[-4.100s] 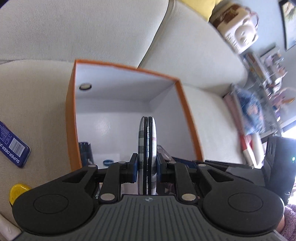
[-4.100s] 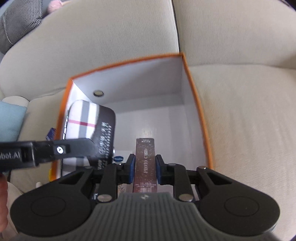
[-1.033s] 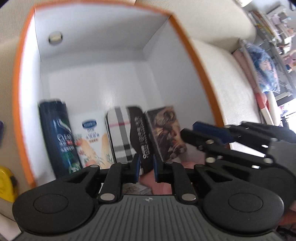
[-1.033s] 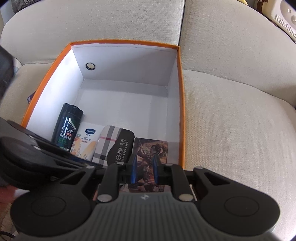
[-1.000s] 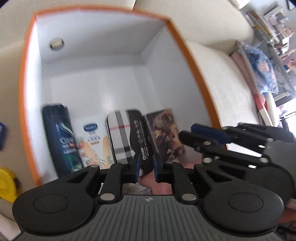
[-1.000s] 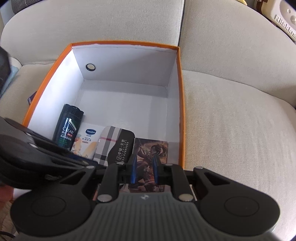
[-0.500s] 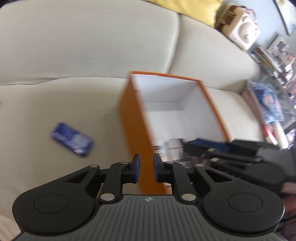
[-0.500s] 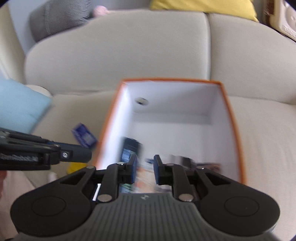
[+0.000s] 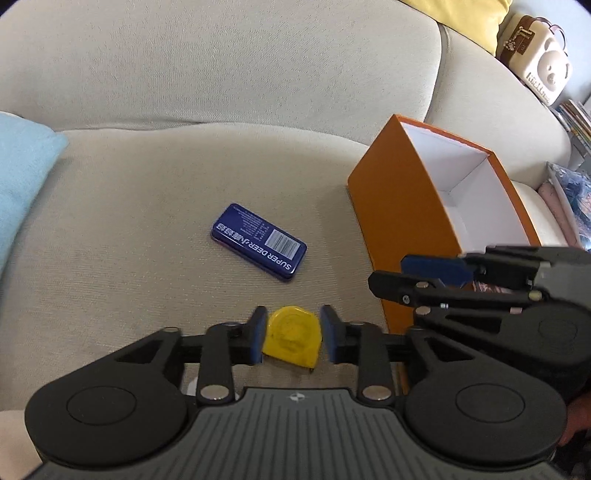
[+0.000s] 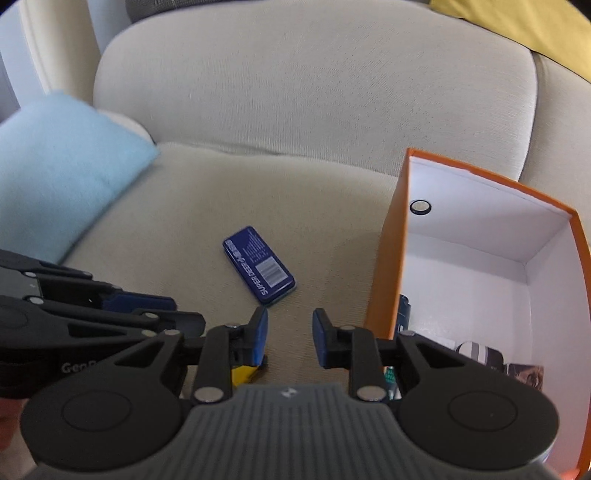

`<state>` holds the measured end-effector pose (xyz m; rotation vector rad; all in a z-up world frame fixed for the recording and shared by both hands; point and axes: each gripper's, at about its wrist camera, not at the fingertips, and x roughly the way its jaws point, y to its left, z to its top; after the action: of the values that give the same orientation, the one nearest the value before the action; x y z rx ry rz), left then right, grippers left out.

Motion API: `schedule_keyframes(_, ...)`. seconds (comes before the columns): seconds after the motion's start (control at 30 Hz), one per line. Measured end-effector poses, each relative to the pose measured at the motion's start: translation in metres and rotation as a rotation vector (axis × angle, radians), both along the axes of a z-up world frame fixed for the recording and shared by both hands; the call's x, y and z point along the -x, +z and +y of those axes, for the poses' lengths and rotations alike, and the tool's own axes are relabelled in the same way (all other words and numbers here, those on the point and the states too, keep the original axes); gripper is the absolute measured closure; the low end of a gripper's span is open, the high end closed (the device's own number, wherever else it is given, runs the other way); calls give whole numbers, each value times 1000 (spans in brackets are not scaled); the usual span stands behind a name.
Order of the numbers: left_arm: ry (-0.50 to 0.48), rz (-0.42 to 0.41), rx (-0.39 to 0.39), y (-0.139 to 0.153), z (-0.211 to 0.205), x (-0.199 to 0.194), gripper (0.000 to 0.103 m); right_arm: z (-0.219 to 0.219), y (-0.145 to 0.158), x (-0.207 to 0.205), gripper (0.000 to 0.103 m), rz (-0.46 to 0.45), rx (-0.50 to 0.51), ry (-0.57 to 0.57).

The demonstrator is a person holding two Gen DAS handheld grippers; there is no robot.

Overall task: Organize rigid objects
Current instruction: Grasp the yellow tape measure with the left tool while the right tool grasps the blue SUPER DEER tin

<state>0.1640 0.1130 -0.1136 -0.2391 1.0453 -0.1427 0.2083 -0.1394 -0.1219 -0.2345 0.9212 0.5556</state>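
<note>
A yellow tape measure (image 9: 291,338) lies on the beige sofa seat (image 9: 129,258), framed between the fingers of my left gripper (image 9: 293,317). Its jaws are opening and the pads do not press on it. A blue "Super Deer" tin (image 9: 258,242) lies flat just beyond. My right gripper (image 10: 290,321) hovers over the seat near the blue tin (image 10: 258,271), jaws opening with nothing between them. The orange box (image 10: 388,258) stands to the right and holds a dark bottle (image 10: 404,314), a plaid tin (image 10: 476,350) and a photo card (image 10: 524,373).
A light blue cushion (image 10: 62,177) lies at the left end of the seat. The sofa back (image 9: 221,55) rises behind. A yellow cushion (image 9: 461,18) and a cream bear-shaped item (image 9: 535,70) sit at the far right. The two grippers are side by side, close together.
The plaid tin and photo card, held four seconds ago, now lie in the box. Both grippers swung left from above the box to the seat, and their jaws have widened.
</note>
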Motion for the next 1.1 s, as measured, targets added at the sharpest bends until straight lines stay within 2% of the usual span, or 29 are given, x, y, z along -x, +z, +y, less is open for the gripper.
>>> schedule_keyframes(0.07,-24,-11,-2,-6,2,0,55,3,-2,-4,67,8,26,0)
schedule_keyframes(0.13,-46,-3,-1,-13,2,-1,42,1,-3,-10,64,16,36,-2)
schedule_keyframes(0.23,-104,12,-8,-22,-2,0,33,-4,-4,-15,62,21,23,9)
schedule_keyframes(0.33,-158,23,-88,-31,-18,-3,30,-9,-2,-15,60,11,12,12)
schedule_keyframes(0.47,-203,29,-209,-48,-39,-8,30,-7,-6,-15,59,22,2,27)
schedule_keyframes(0.57,-230,41,-234,-58,-46,-9,30,-3,-8,-17,59,19,9,44)
schedule_keyframes(0.73,-207,68,-205,-66,-40,-12,40,2,-11,-16,59,-5,40,80)
schedule_keyframes(0.9,-174,55,-168,-59,-31,-7,41,9,-13,-18,58,-14,50,102)
schedule_keyframes(1.1,-20,28,-128,-36,4,2,41,20,-13,-21,58,-39,85,134)
